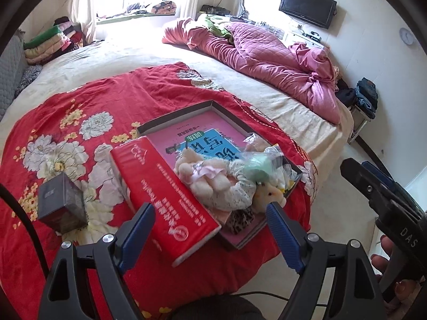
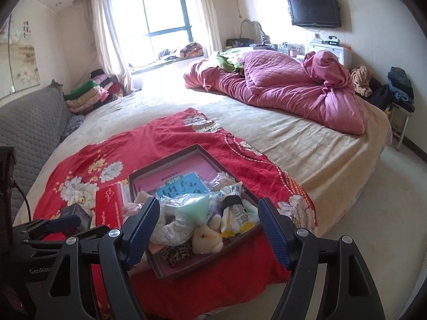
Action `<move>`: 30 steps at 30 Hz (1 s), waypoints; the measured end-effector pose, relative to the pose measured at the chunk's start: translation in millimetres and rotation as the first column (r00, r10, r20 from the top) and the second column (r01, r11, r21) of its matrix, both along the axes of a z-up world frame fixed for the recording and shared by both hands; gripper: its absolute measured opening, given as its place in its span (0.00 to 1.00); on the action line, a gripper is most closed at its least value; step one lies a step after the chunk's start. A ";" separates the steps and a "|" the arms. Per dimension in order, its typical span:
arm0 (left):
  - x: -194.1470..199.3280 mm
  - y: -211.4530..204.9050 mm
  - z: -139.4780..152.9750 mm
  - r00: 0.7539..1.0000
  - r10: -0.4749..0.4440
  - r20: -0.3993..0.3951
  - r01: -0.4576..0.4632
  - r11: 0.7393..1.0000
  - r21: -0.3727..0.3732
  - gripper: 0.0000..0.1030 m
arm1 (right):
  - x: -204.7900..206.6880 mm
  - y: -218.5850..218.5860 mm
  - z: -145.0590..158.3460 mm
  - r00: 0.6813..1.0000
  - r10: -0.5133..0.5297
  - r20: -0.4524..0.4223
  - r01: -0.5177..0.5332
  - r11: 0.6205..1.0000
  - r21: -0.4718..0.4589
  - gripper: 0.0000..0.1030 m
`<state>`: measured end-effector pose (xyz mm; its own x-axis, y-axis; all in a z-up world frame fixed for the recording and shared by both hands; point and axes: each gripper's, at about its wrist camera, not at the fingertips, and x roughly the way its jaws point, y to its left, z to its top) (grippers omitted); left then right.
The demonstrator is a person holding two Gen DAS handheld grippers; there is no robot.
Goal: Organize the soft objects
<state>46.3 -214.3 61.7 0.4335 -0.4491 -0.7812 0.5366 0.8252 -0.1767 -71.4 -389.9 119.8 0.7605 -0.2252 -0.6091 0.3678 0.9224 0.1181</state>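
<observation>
1. Both hand-held grippers hang released above the bed, nothing between their blue pads: the left hand-held gripper [image 1: 210,233] over the red book's near end, the right hand-held gripper [image 2: 209,229] over the near part of the tray.
2. Just beyond them, the soft toys [image 1: 213,178] lie heaped in the near corner of the shallow tray [image 1: 213,104]: a cream plush bear, a pale rabbit, a mint-green pouch in clear plastic and a leopard-print scrap.
3. One thick red book [image 1: 162,189] leans on the tray's left edge; a pink and blue booklet [image 1: 202,138] lies flat inside.
4. Left of these, a dark box [image 1: 62,206] stands on the red flowered cloth [image 1: 93,98].
5. Farther off, a pink quilt [image 1: 269,61] is bunched on the bed.
</observation>
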 end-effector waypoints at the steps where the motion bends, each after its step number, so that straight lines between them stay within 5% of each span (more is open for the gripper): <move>1: -3.1 2.3 0.0 1.000 0.000 -0.004 0.000 1.000 -0.003 0.82 | -1.1 3.5 -0.3 1.000 0.004 -0.002 -0.004 1.000 0.006 0.75; 30: -61.3 59.7 -11.5 0.998 0.068 0.019 -0.068 0.998 0.010 0.82 | -57.9 72.4 -28.9 0.997 -0.062 -0.051 0.061 0.998 -0.023 0.75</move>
